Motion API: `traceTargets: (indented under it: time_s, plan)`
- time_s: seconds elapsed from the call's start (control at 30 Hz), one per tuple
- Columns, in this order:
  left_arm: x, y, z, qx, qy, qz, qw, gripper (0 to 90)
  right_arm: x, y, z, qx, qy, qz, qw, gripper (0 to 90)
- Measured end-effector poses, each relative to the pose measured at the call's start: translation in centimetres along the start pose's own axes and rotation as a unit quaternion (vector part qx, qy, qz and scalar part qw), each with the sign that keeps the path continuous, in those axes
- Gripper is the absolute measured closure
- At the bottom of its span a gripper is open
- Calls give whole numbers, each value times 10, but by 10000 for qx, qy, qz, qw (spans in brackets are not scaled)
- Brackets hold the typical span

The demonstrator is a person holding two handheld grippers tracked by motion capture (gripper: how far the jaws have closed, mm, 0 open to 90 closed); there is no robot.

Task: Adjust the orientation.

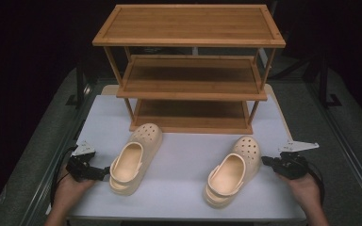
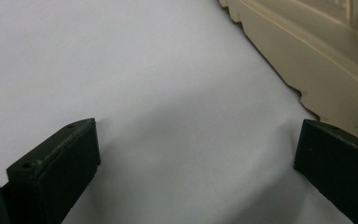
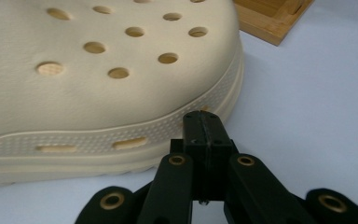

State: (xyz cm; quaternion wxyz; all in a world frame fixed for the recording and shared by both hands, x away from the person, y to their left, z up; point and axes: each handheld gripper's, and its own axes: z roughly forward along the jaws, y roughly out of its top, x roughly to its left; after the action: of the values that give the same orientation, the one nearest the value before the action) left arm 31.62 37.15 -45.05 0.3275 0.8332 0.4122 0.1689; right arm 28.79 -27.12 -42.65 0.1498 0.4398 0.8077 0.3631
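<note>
From the high view, two cream clogs lie on the white table in front of a three-tier wooden shoe rack. The left clog lies toes toward one o'clock, and the left hand-held gripper sits at nine o'clock of its heel, just beside it, held by the person's left hand. The right clog also points toward one o'clock; the right hand-held gripper is at three o'clock of it, its tip close to the sole near the toe end, with the right hand behind. In the left gripper view, the left hand-held gripper stands wide open with nothing between its jaws, bare table under the gap; the left clog's ridged sole edge runs across the frame at two o'clock, passing just above the right-hand jaw, and I cannot tell whether they touch. In the right gripper view, the right hand-held gripper has its jaws pressed fully together, gripping nothing. The right clog's perforated toe spreads from nine to twelve o'clock, its sole rim right at the closed tip, contact unclear. A corner of the shoe rack shows at one o'clock.
</note>
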Motion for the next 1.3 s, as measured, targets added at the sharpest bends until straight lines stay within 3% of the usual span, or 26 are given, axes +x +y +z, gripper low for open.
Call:
traceTargets:
  time_s: [0.2, 0.37, 0.77, 1.07, 1.3]
  plan:
    - [0, 0, 0, 1, -1, -1, 10000, 0, -4, 5, 9, 187, -28, 26, 9998, 900]
    - [0, 0, 0, -1, -3, -3, 10000, 0, -8, 8, 14, 171, 101, 67, 9998, 899]
    - [0, 0, 0, -1, -10, -18, 10000, 0, -4, 29, 34, 188, 225, -105, 9995, 899]
    - [0, 0, 0, -4, -10, -24, 10000, 0, -3, 39, 46, 101, 419, -50, 9991, 899]
    - [0, 0, 0, -14, -8, -24, 10000, 0, 1, 48, 54, 149, 439, -127, 9988, 899]
